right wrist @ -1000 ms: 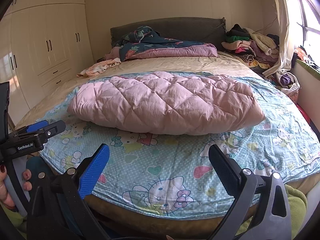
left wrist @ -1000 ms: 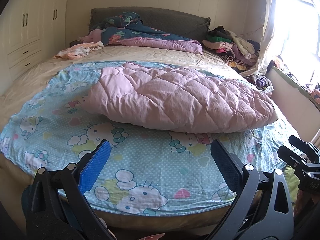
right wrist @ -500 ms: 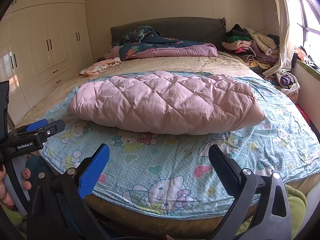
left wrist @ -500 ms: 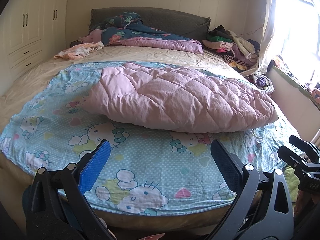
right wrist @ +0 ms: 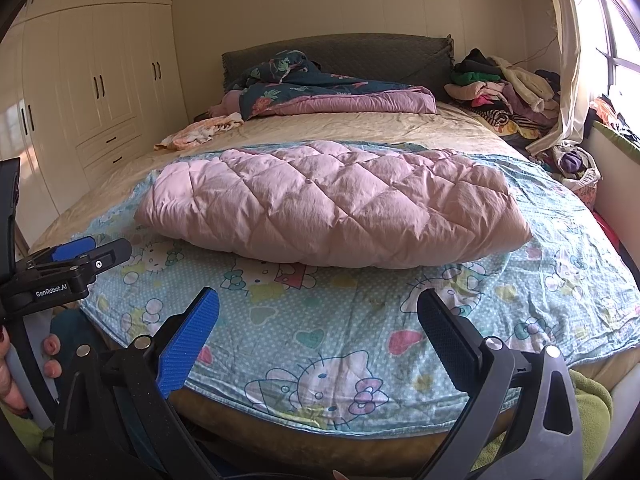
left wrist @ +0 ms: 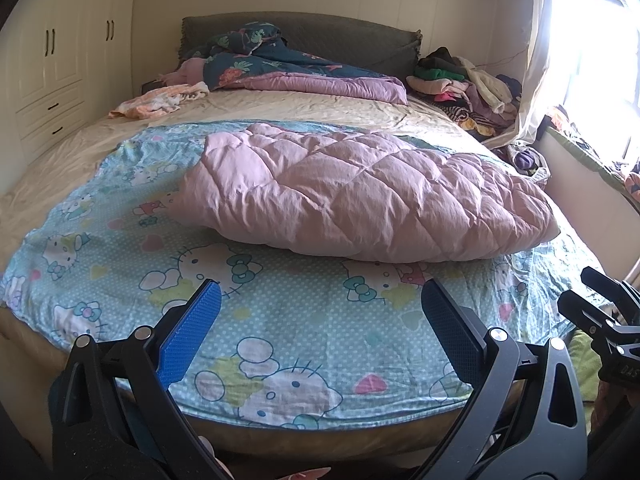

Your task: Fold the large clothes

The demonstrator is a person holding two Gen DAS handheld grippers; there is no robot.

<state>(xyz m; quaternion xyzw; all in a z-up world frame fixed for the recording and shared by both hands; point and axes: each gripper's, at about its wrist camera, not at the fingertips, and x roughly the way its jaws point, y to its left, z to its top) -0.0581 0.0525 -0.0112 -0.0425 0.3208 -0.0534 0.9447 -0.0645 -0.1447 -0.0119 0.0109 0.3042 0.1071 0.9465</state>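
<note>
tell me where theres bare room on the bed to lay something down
Free: the cartoon-print sheet between the pink quilted item and the foot edge, and the beige sheet between it and the dark floral duvet. Crowded: the clothes pile by the window.

ahead of your tools lies a pale pink quilt (left wrist: 360, 196) (right wrist: 332, 204) stitched in a diamond pattern. beneath it, and nearest your fingers, a light blue sheet (left wrist: 280, 320) (right wrist: 328, 320) with white polka dots carries cartoon cats, bows and hearts. farther ahead: a beige bedspread (right wrist: 360, 128), a dark teal floral comforter (right wrist: 296, 80) with a mauve underside, and a grey-green headboard (right wrist: 360, 56). your left gripper (left wrist: 320, 312) and right gripper (right wrist: 318, 316) are black; each shows a blue textured pad (left wrist: 188, 336) (right wrist: 188, 344).
</note>
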